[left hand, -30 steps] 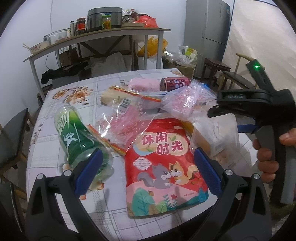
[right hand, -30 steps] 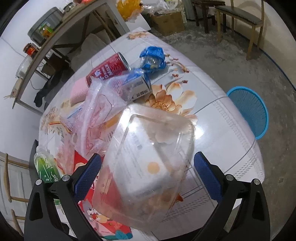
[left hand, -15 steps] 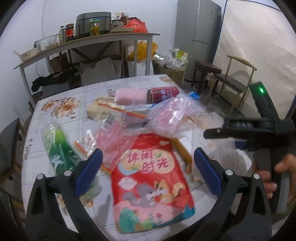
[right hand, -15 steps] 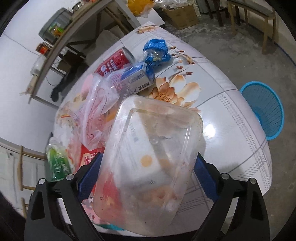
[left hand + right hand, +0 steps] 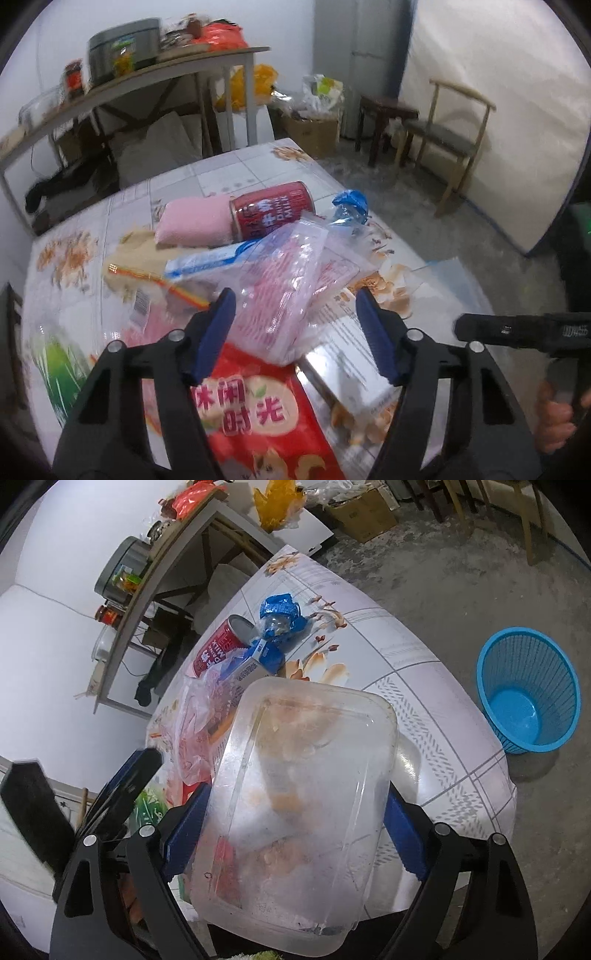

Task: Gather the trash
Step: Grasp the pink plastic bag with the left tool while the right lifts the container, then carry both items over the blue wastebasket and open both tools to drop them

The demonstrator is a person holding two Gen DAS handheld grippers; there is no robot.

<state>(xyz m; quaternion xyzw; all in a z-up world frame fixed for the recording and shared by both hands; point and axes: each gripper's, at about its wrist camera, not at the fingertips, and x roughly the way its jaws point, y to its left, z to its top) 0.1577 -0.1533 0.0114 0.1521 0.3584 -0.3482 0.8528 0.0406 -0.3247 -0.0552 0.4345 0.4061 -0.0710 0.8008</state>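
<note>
the right gripper [image 5: 295, 834] is clamped on the clear plastic container [image 5: 295, 812] above the tabletop [image 5: 424, 686], so carry it level to the blue basket [image 5: 528, 698] on the floor, while the left gripper [image 5: 295, 332], jaws apart, hovers over the pink bag [image 5: 288, 280].

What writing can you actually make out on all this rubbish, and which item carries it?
"休闲时光": big pink characters on the red snack bag.
"MILK": on the red can, lying on its side; its other lettering is too blurred.
Barcode label on the clear wrapper: unreadable.
Print on the blue and white carton: too small.
Paper inside the clear plastic container, held in the right gripper: blurred.
</note>
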